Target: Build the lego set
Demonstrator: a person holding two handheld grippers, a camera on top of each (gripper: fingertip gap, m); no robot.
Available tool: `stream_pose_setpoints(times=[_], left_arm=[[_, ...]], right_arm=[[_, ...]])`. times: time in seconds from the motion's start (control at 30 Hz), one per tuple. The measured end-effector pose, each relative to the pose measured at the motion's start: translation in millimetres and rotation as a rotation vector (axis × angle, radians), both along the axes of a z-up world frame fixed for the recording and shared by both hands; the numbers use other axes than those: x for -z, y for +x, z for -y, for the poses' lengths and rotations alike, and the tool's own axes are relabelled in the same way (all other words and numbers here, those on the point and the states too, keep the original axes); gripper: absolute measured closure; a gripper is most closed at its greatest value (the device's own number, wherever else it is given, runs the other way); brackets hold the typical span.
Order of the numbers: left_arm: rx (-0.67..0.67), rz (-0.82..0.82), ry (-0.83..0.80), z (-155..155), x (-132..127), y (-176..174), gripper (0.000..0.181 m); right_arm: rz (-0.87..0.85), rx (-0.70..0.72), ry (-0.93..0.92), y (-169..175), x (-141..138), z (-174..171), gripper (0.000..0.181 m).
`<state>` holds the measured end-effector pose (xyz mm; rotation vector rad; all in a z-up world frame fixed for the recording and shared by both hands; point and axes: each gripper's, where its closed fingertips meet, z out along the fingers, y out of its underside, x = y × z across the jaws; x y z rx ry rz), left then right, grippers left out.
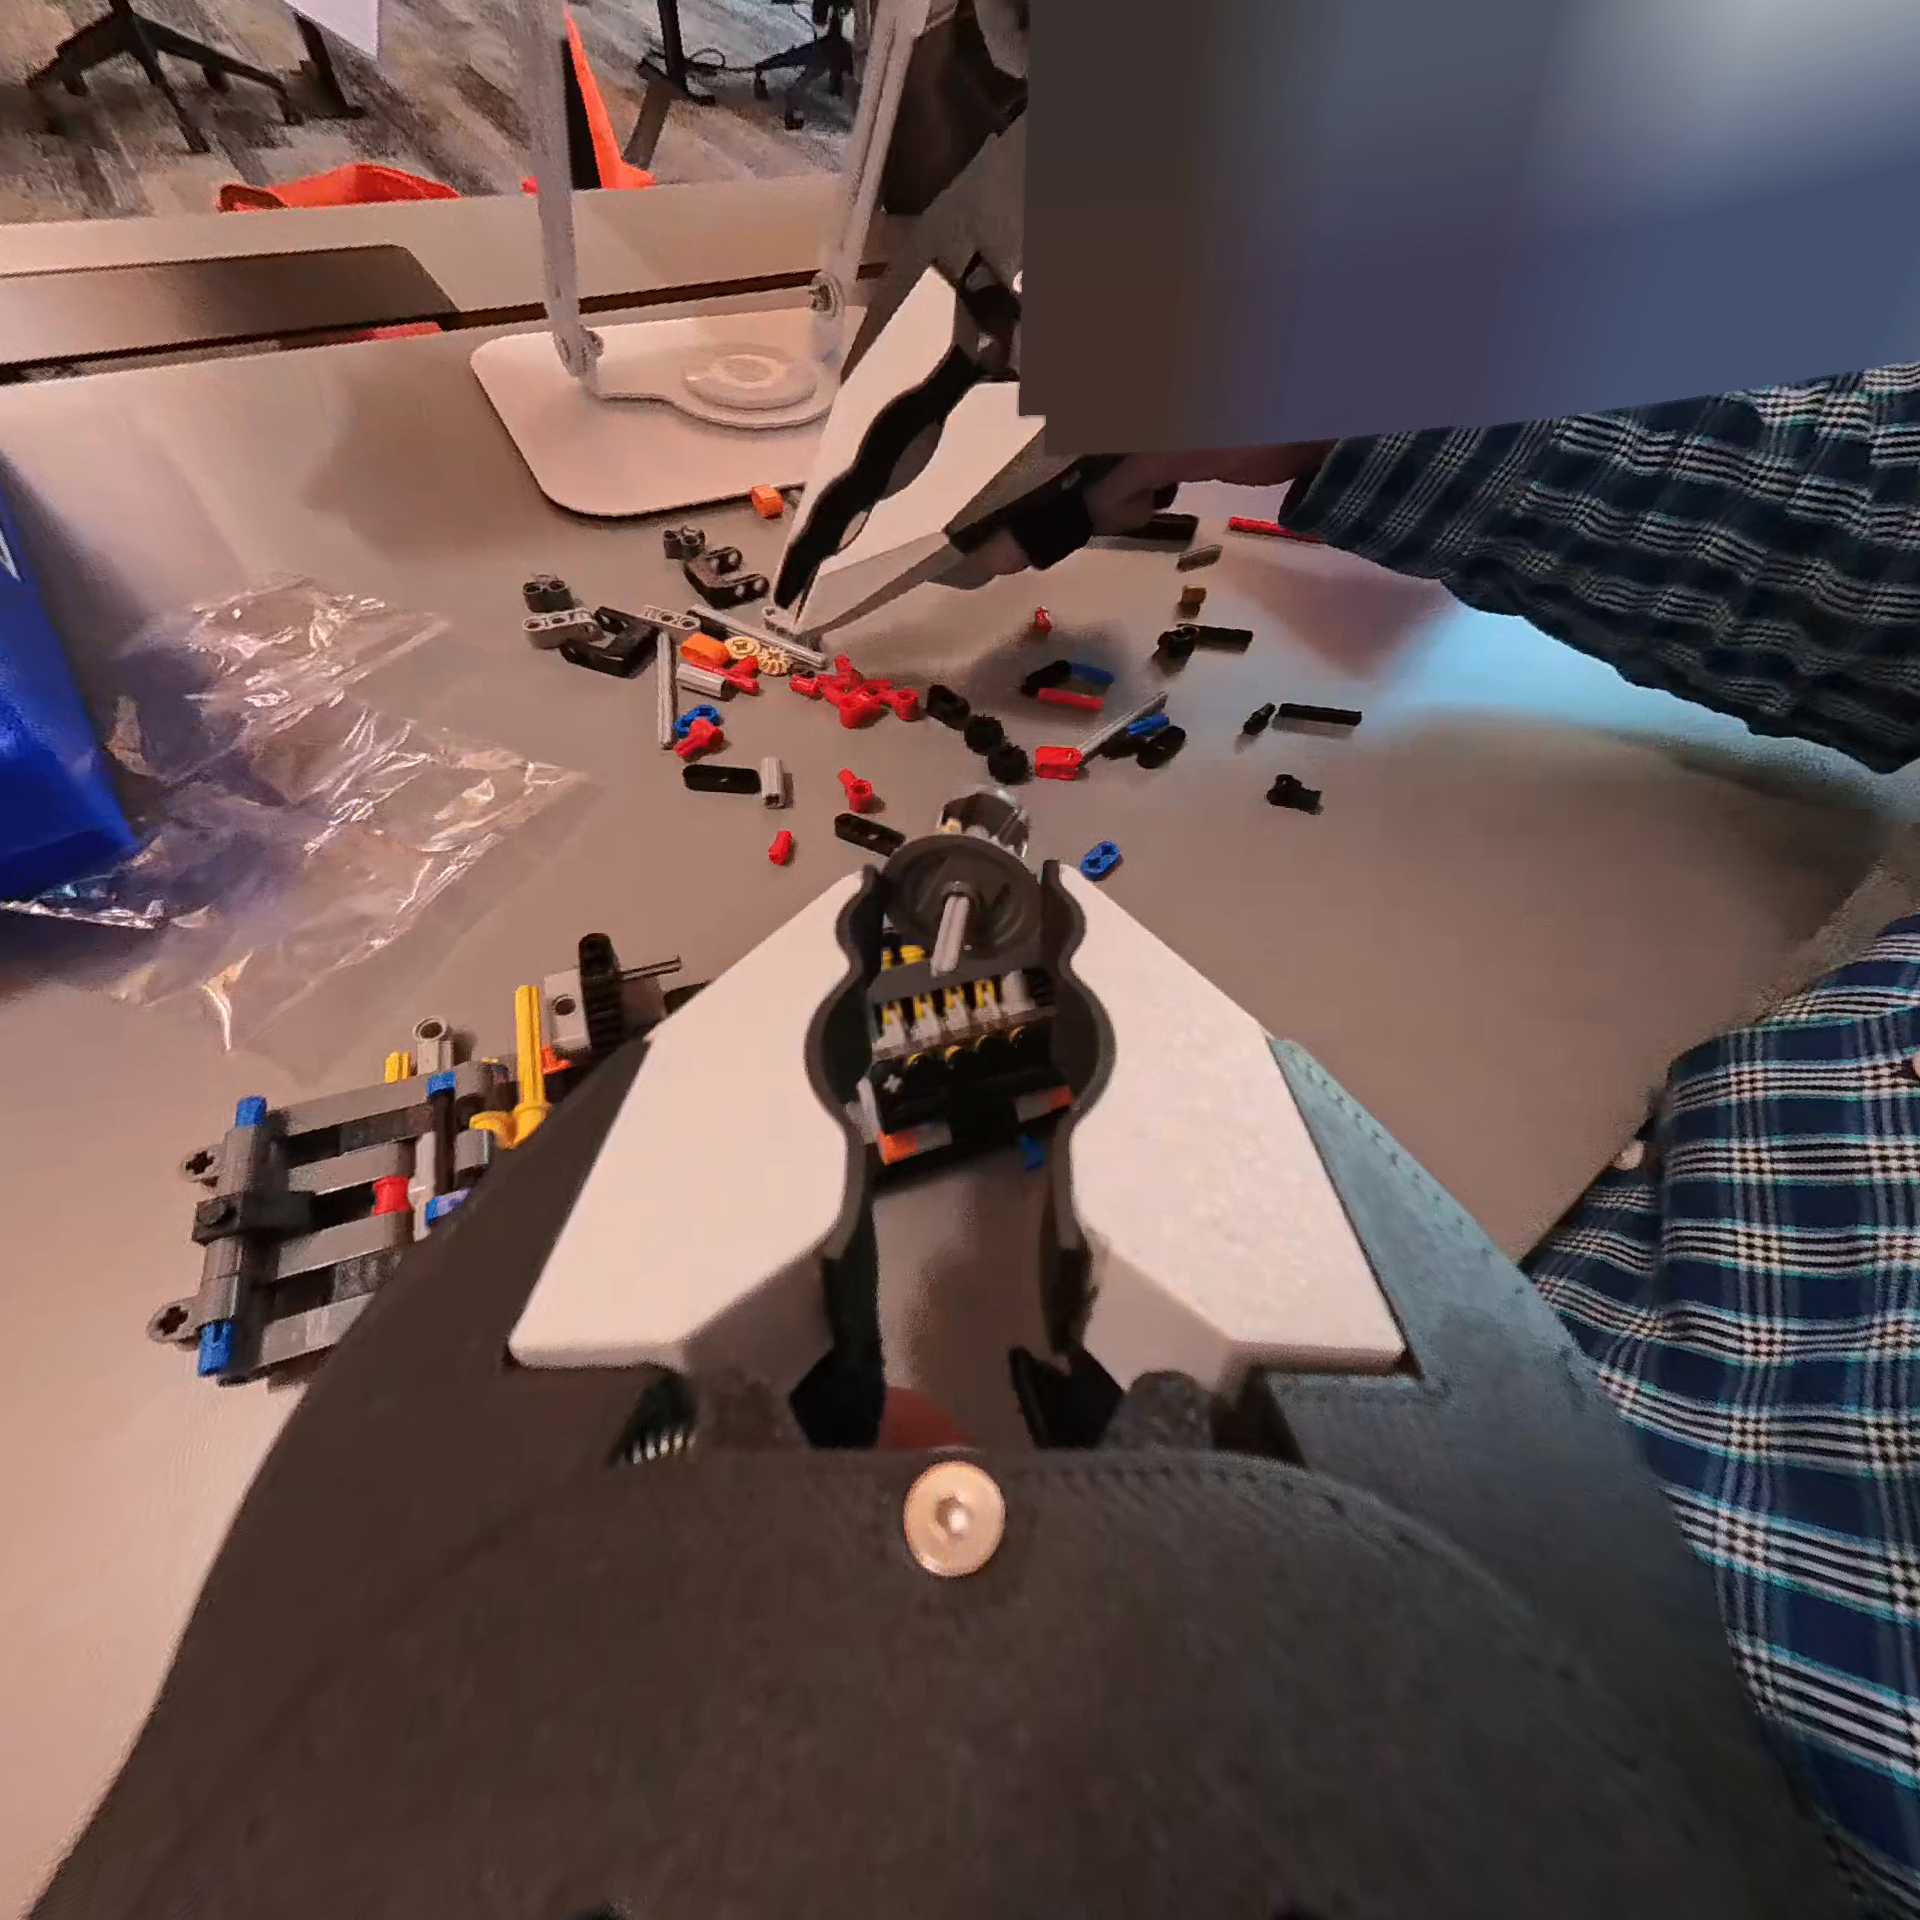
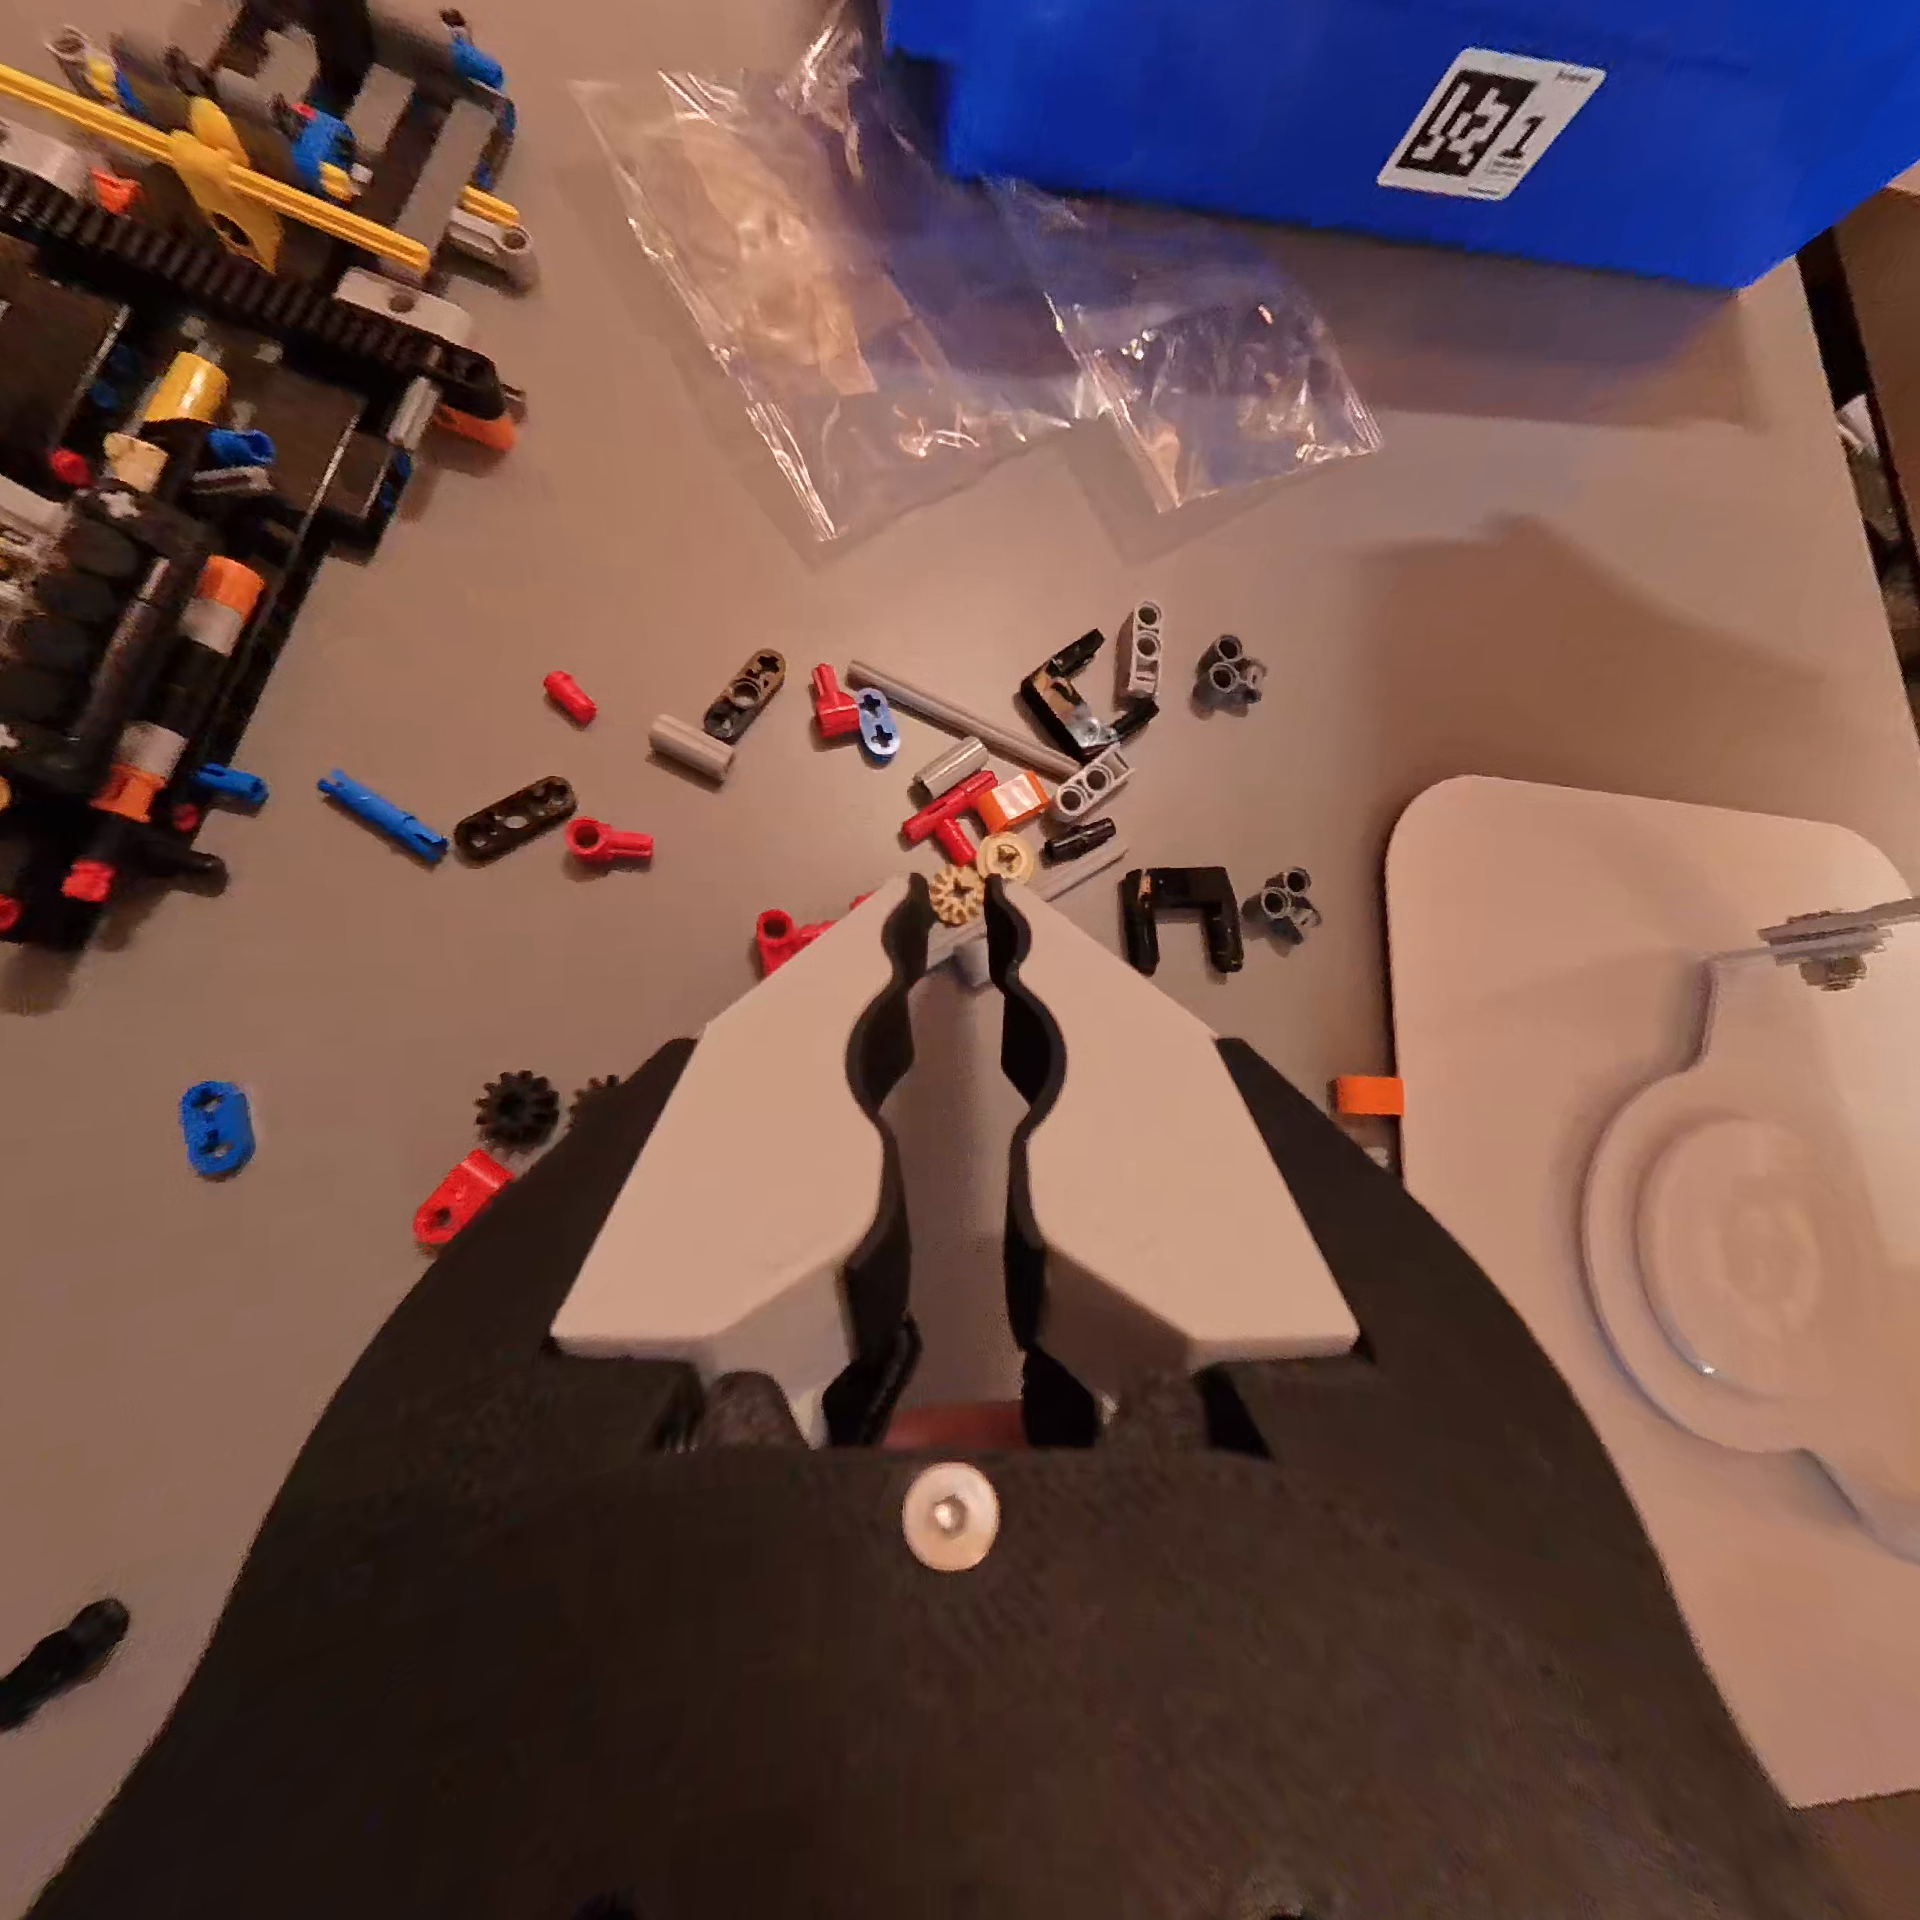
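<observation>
Reaching into the loose parts mid-table, the right gripper [image 2: 954,902], narrowly parted, brackets a tan toothed plastic gear [image 2: 956,896]; a black-and-yellow brick sub-assembly [image 1: 961,1023] is clamped by the left gripper [image 1: 961,883].

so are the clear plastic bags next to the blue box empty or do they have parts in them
Empty, as far as the pictures show. The clear plastic bags lie flat and crumpled beside the blue box, with only table showing through them.

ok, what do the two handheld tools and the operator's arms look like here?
Both match: the left tool and right tool each have a wide black textured body, a silver screw at its centre, and two pale grey wedge-shaped fingers lined with wavy black pads. No cables show. The person wears a blue, white and teal plaid sleeve.
</observation>
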<state>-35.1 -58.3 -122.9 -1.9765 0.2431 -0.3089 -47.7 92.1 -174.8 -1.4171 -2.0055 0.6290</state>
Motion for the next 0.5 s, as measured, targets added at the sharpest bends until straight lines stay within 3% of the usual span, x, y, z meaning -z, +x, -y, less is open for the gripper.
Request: stream_pose_setpoints(times=[0.5], left_arm=[[-0.022, 0.03, 0.024, -4.4, 2.2, -7.0, 0.153]], right_arm=[[0.109, 0.031, -0.052, -4.7, 18.6, -2.0, 0.172]])
